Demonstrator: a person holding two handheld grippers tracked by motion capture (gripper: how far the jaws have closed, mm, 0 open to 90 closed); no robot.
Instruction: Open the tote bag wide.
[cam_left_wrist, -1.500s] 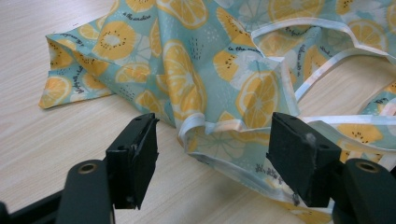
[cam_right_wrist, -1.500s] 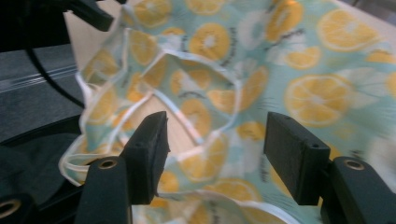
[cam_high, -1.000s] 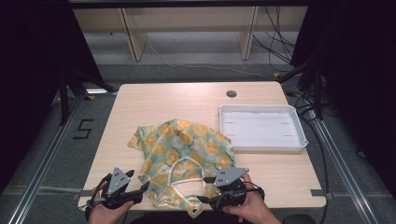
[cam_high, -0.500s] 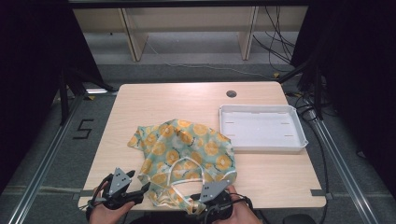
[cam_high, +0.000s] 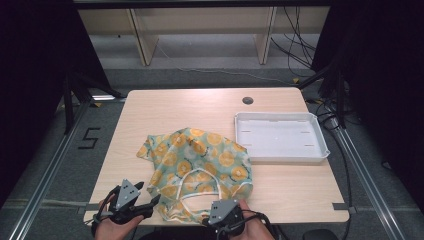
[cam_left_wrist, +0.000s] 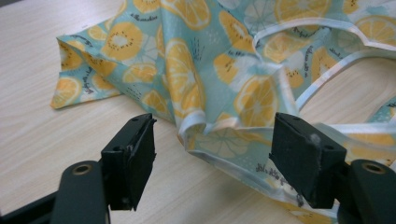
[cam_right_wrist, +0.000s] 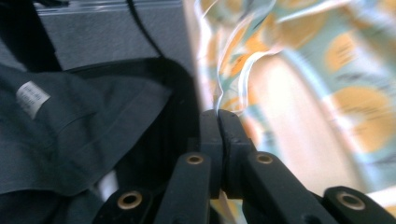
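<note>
A teal cloth (cam_high: 200, 160) printed with orange slices and edged in white trim lies crumpled on the wooden table (cam_high: 200, 107). My left gripper (cam_high: 154, 201) rests at the cloth's near left corner. In the left gripper view it (cam_left_wrist: 212, 140) stands open, with a folded trimmed edge of the cloth (cam_left_wrist: 187, 70) lying between the jaws, untouched by the pads. My right gripper (cam_high: 216, 216) is at the table's near edge. Its jaws (cam_right_wrist: 218, 116) have just been closing and are pressed together on a thin white hem of the cloth (cam_right_wrist: 299, 70).
A white tray (cam_high: 285, 159) with nothing in it stands at the table's right side, just beyond the cloth. A round hole (cam_high: 247, 100) sits near the far edge. Dark clothing (cam_right_wrist: 84, 126) hangs below the near edge, beside my right gripper.
My right gripper has moved left and down toward the table's near edge and has closed on the cloth's hem. The left gripper has stayed where it was, still open.
</note>
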